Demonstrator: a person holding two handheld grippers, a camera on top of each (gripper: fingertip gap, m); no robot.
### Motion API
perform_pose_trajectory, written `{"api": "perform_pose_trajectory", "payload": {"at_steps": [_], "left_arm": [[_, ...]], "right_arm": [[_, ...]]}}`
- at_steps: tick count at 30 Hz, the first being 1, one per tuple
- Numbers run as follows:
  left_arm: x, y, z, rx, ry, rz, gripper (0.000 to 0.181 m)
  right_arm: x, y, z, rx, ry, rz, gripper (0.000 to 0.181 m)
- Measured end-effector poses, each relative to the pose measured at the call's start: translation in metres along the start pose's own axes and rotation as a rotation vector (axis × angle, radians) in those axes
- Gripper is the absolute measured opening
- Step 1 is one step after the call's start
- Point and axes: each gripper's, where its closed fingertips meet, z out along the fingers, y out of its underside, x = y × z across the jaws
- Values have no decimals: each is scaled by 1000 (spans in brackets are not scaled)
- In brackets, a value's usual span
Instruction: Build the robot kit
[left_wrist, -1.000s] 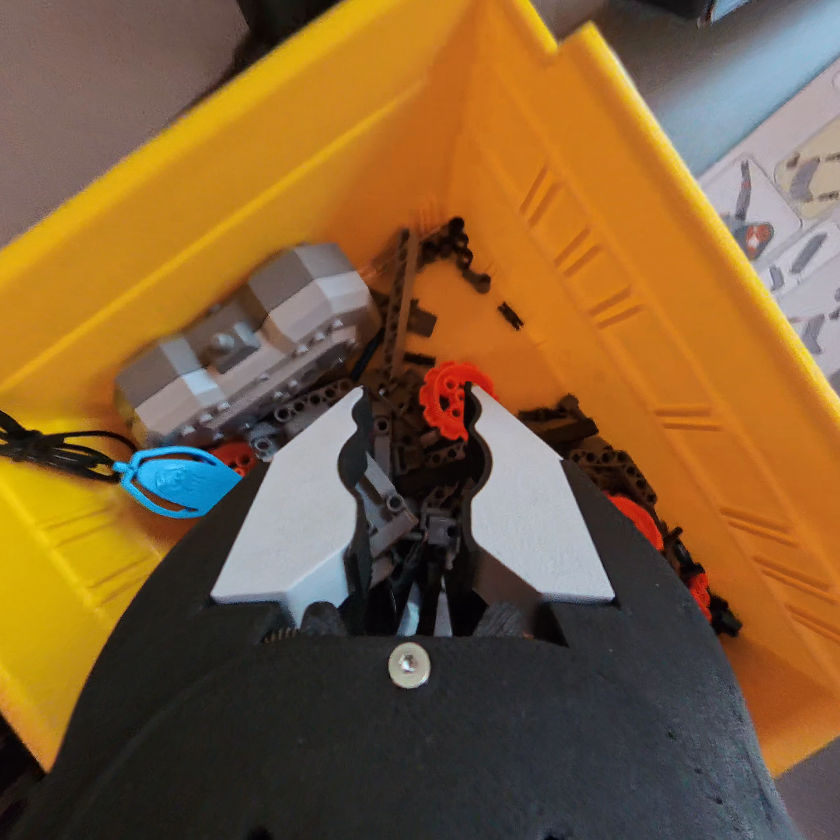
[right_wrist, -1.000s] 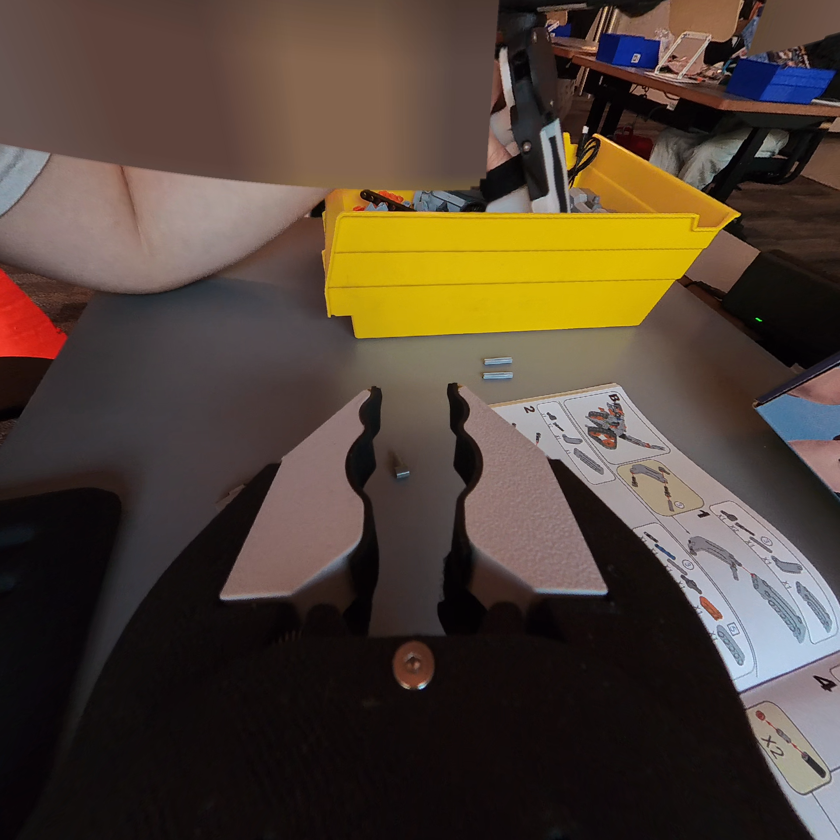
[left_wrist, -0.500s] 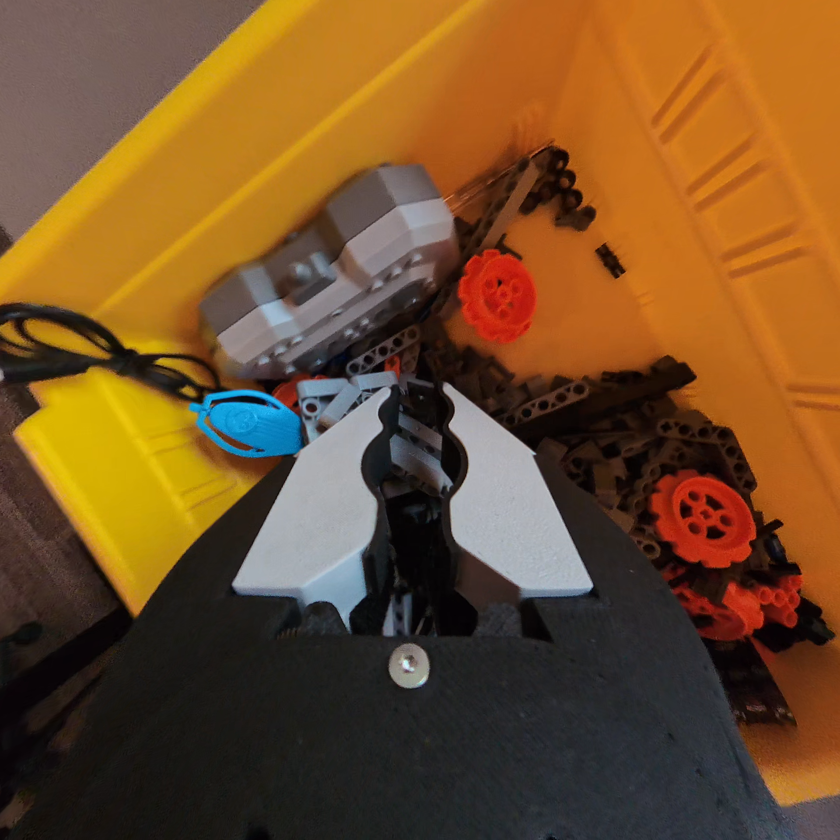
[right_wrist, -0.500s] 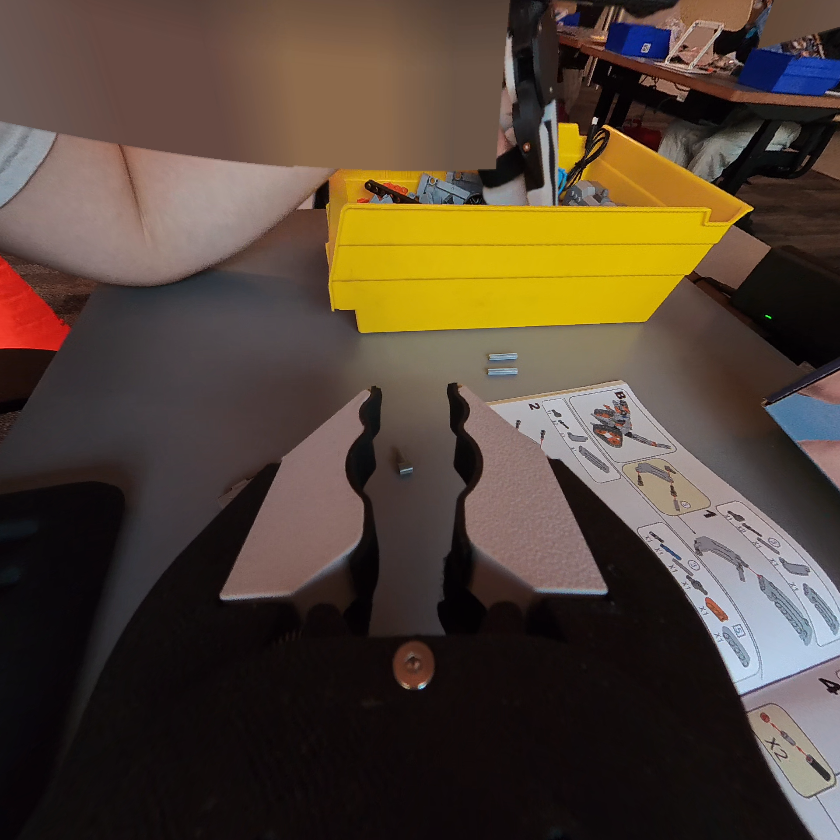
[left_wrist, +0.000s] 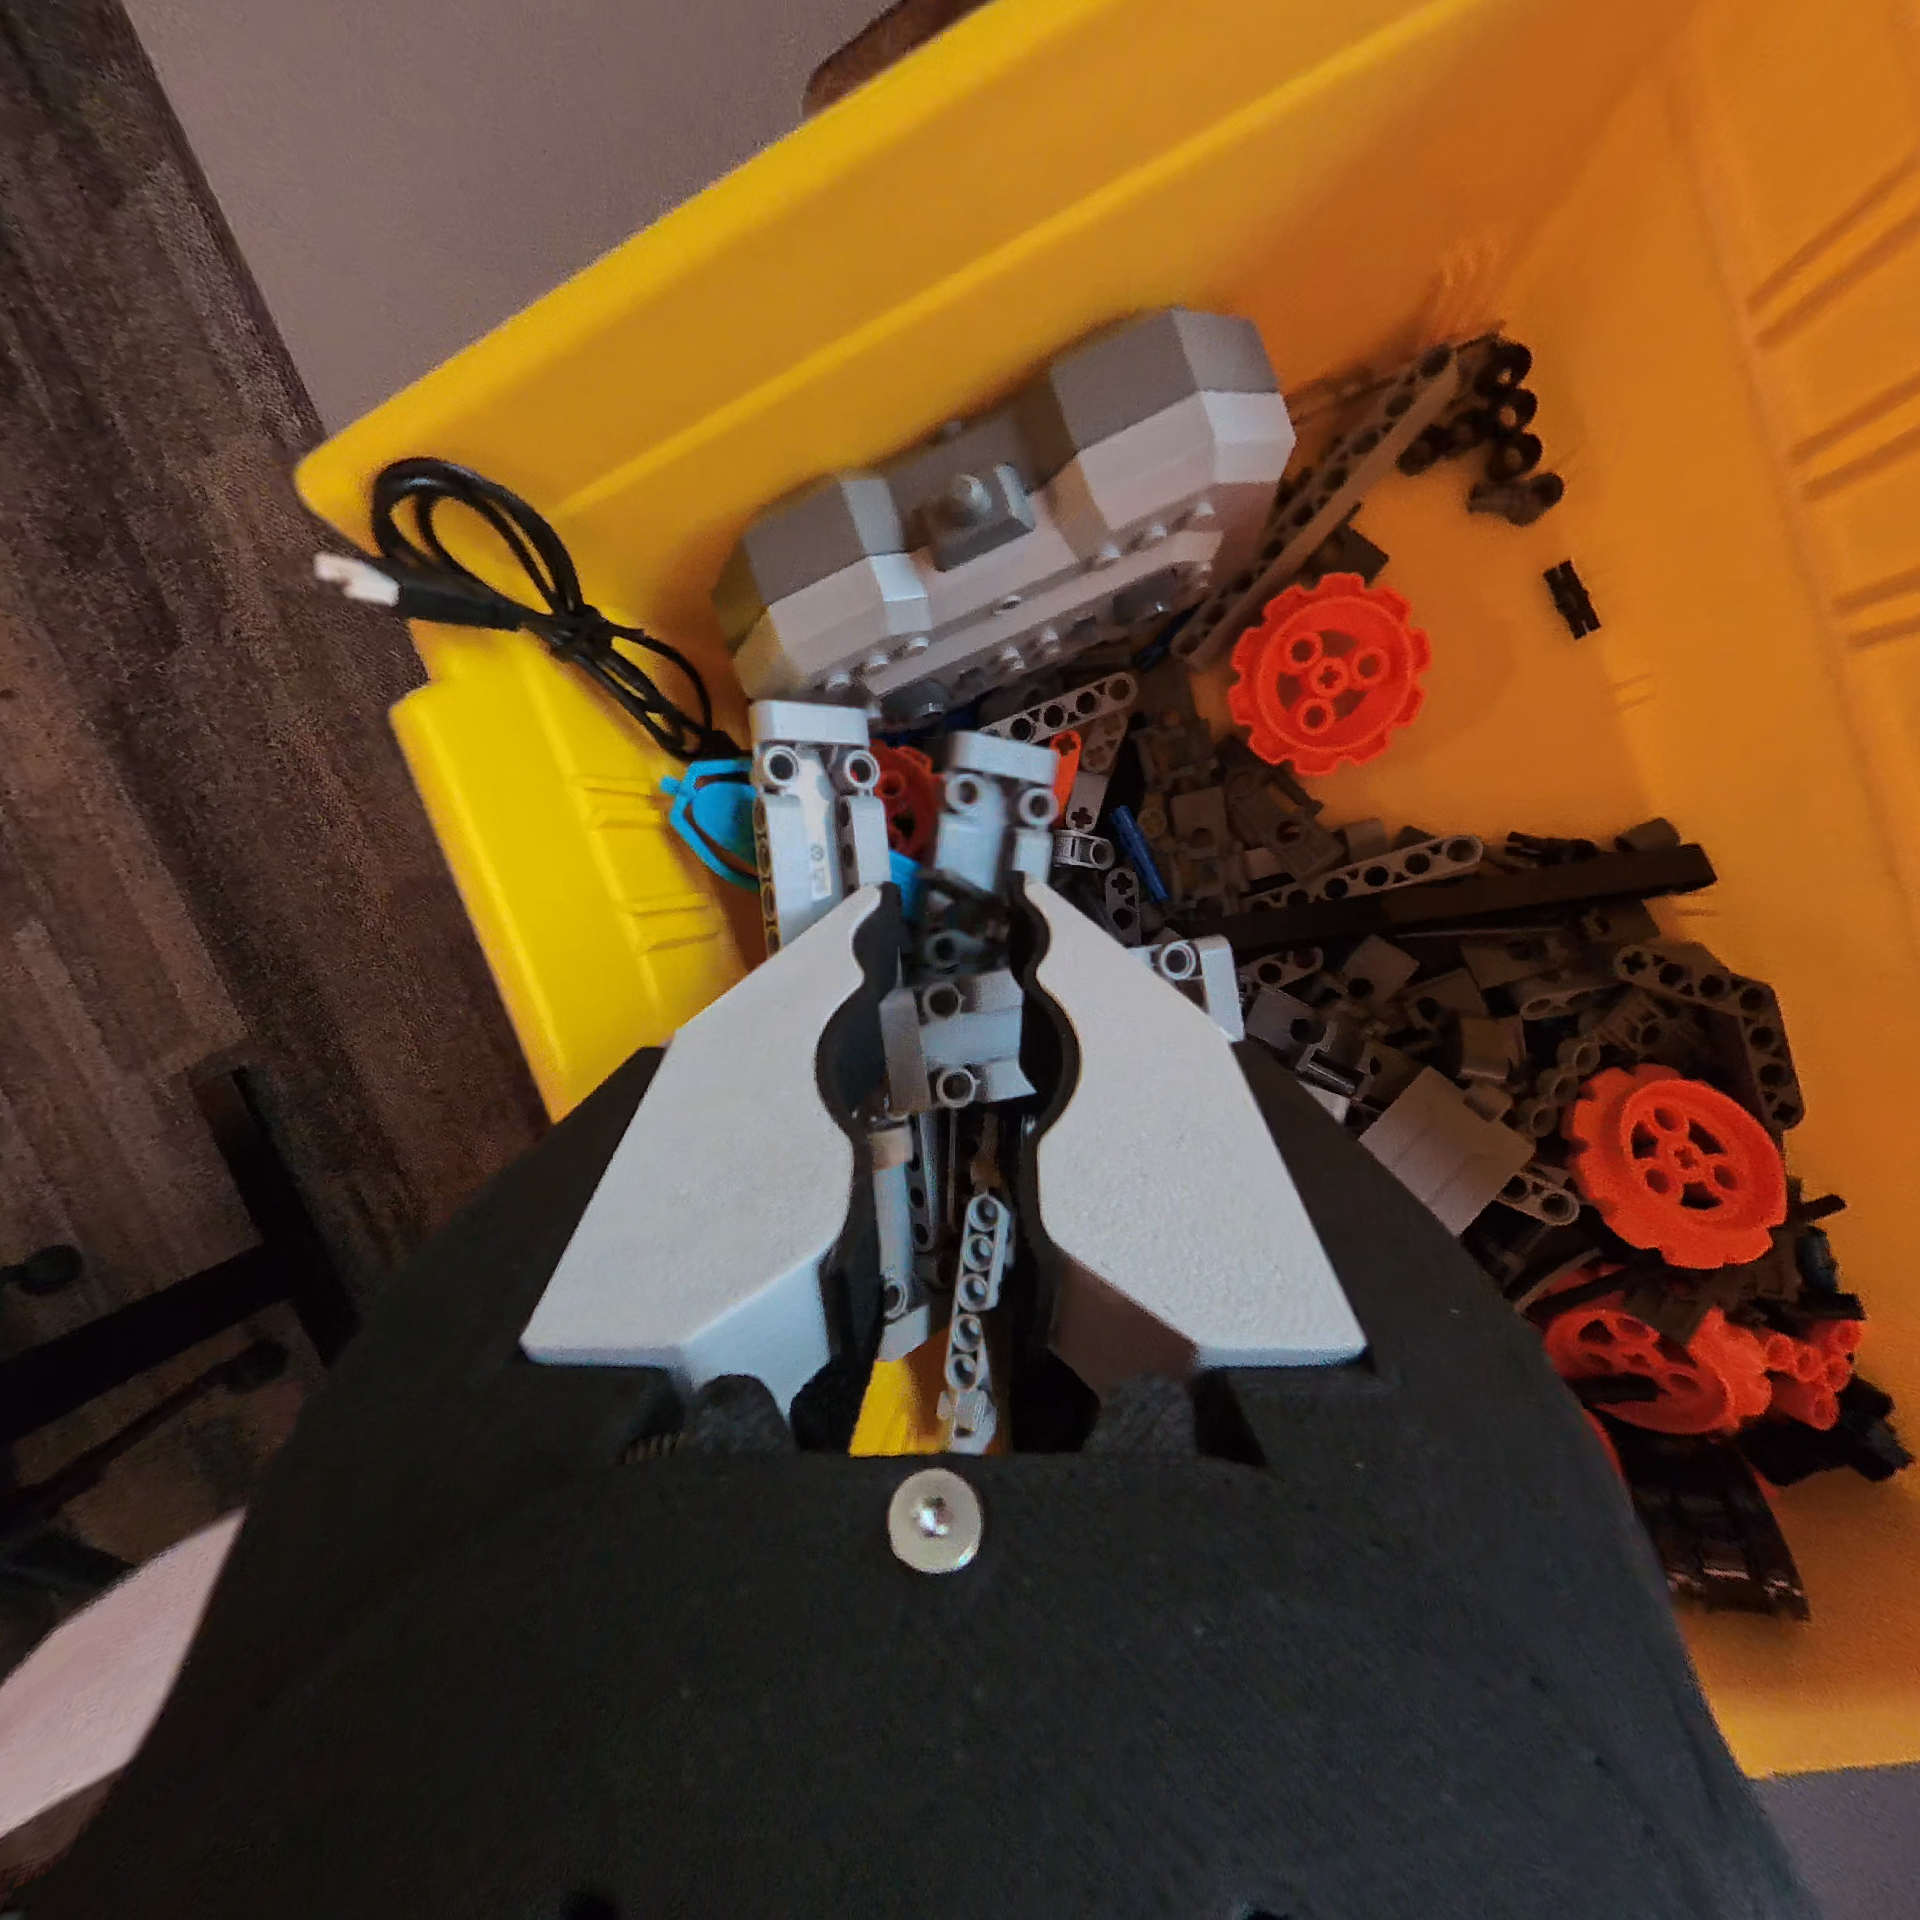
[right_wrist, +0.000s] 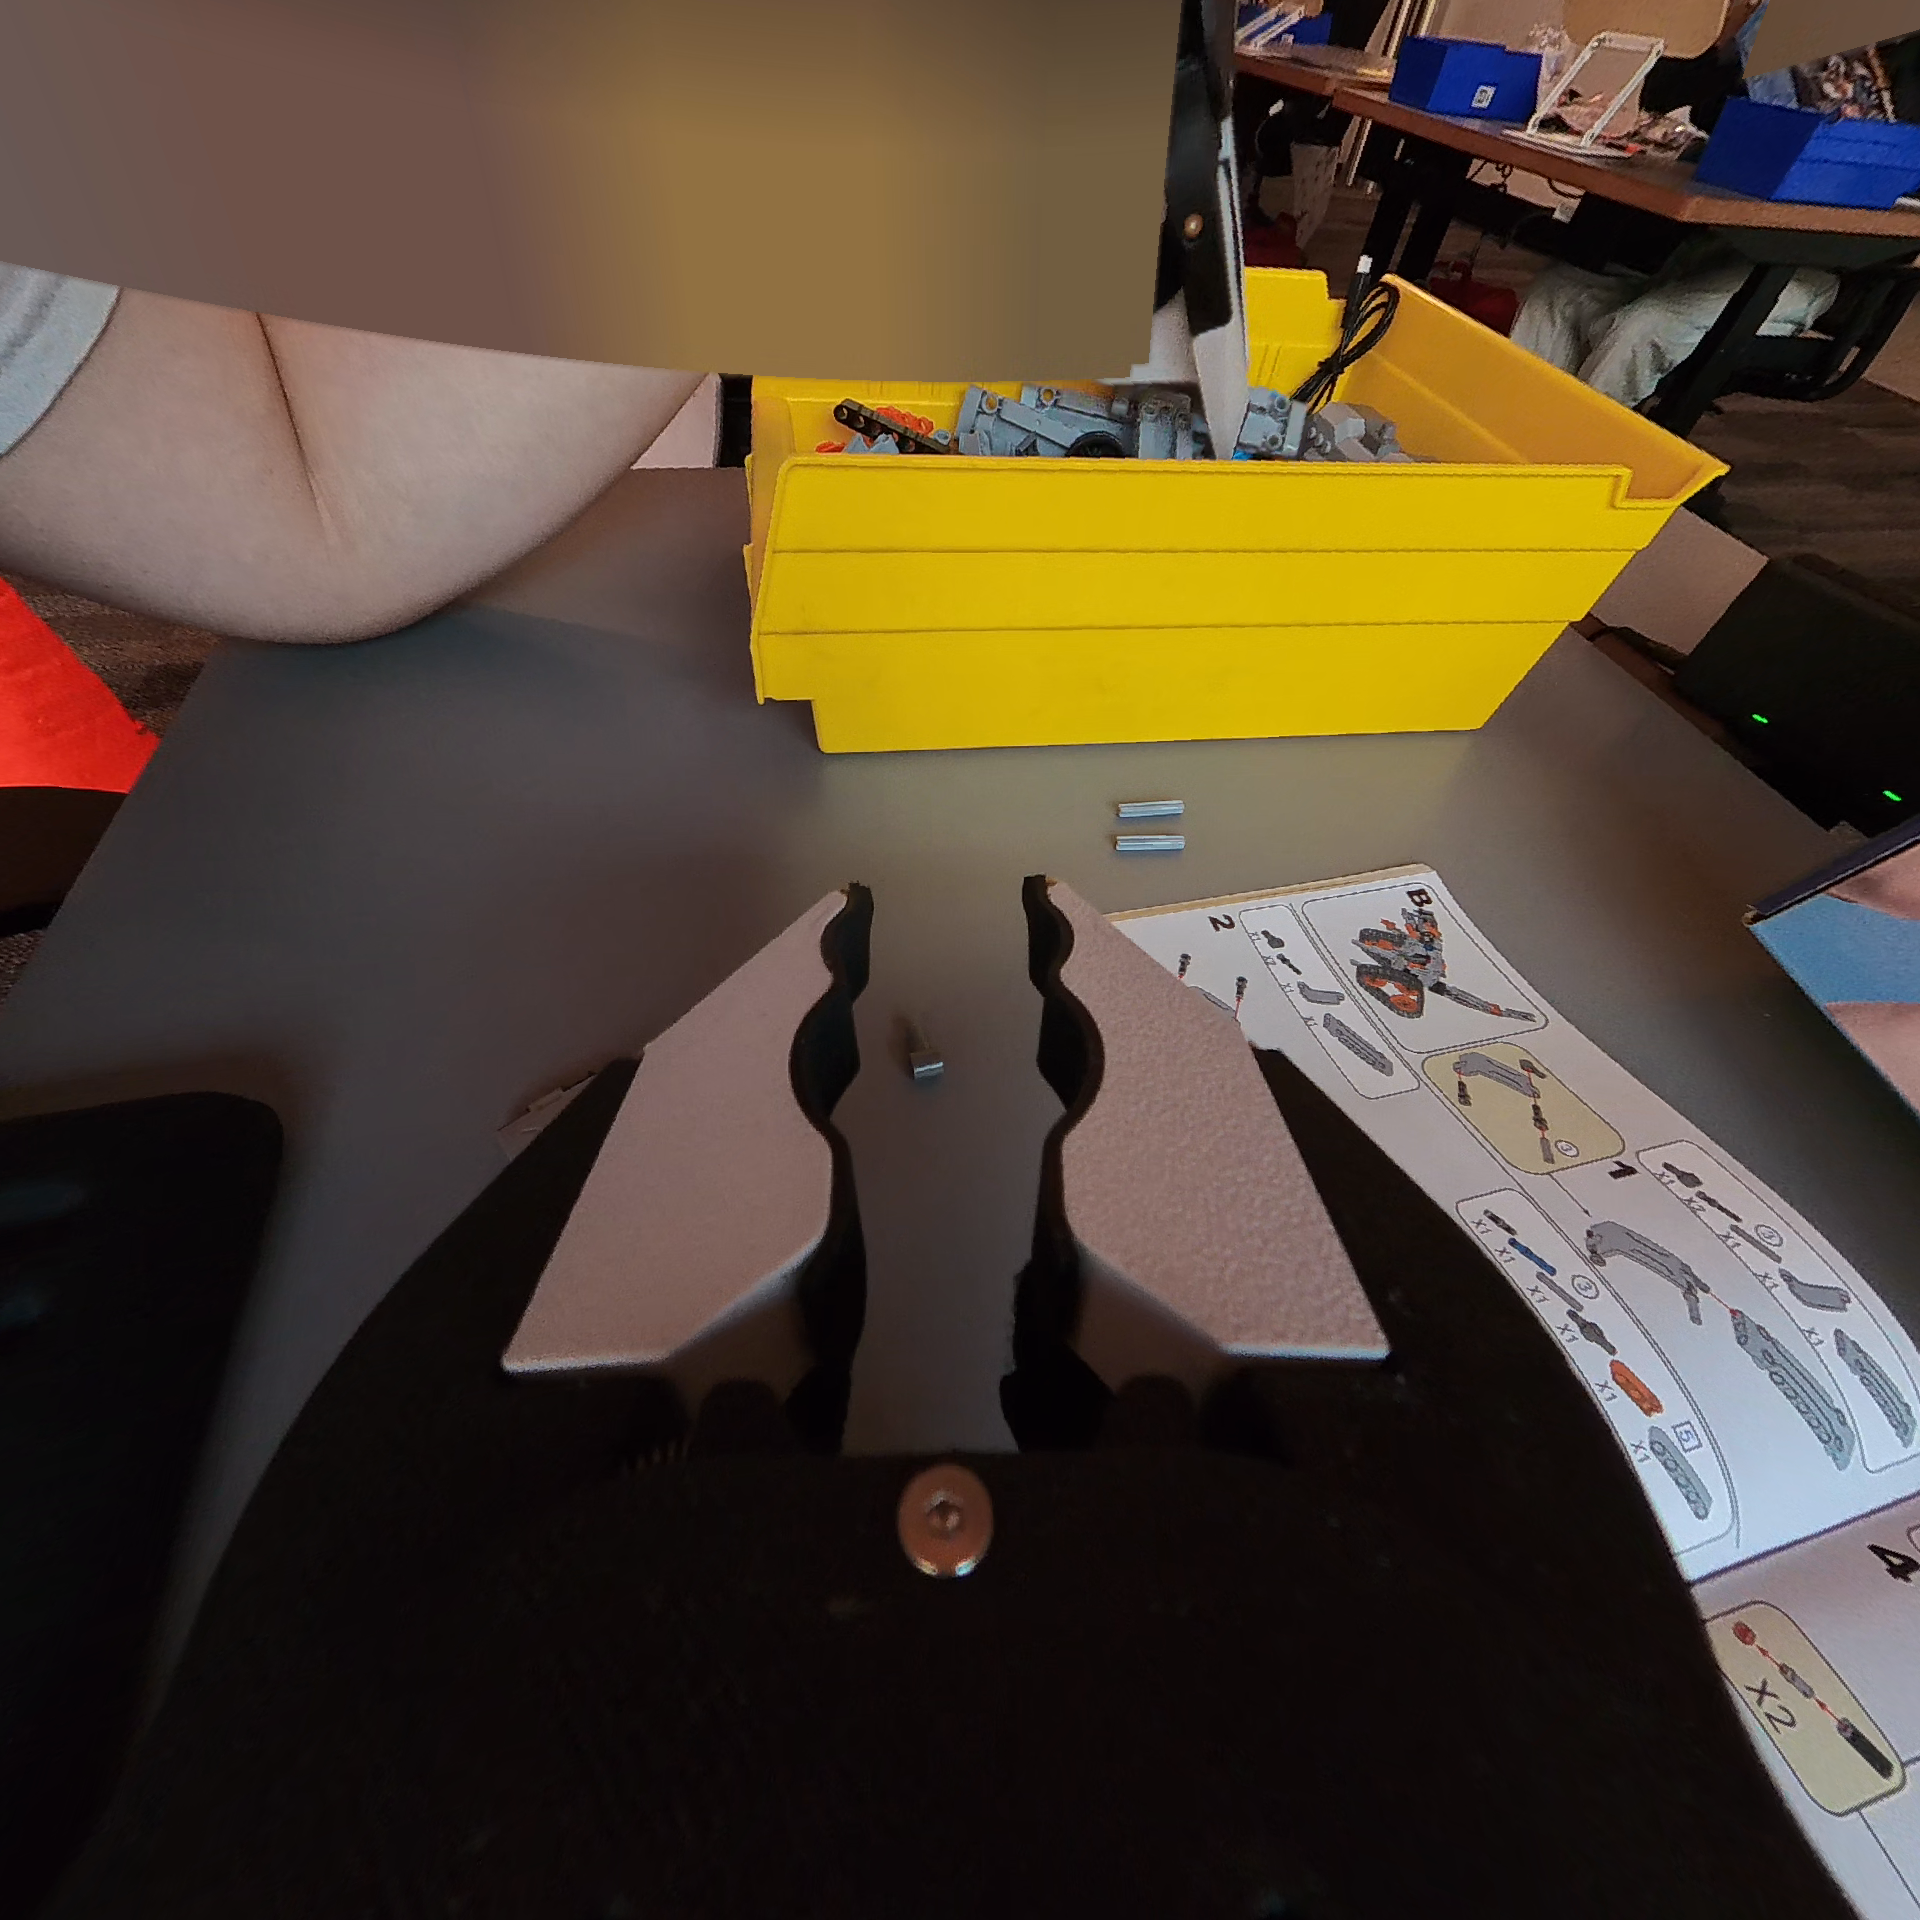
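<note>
Left gripper (left_wrist: 954, 906) grips a grey brick assembly (left_wrist: 951, 1023) over the yellow bin (left_wrist: 935, 281); right gripper (right_wrist: 943, 894) waits, empty.

Inside the bin, the left jaws are nearly closed on the grey assembly, with the big grey block (left_wrist: 1013, 535) just beyond it, orange wheels (left_wrist: 1328, 673) to its right and a black cable (left_wrist: 499, 582) draped over the bin's corner. In front of the bin, the right jaws stand apart above the table (right_wrist: 468, 831), a small grey pin (right_wrist: 924, 1051) between them, two pale rods (right_wrist: 1149, 826) nearer the bin, an instruction sheet (right_wrist: 1558, 1195) to the right.
</note>
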Motion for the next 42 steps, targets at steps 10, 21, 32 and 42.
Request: {"api": "perform_pose_trajectory", "payload": {"at_steps": [10, 21, 32, 42], "left_arm": [[3, 14, -9, -58, 91, -202, 50], [33, 5, 6, -58, 217, -124, 44], [25, -42, -17, 256, 333, -204, 30], [13, -4, 20, 15, 101, 32, 23]], "right_arm": [[-2, 2, 1, -14, -5, -16, 29], [-4, 3, 2, -23, -10, -21, 29], [-4, 3, 1, -22, -12, -21, 29], [-5, 5, 2, -30, -18, -20, 29]]}}
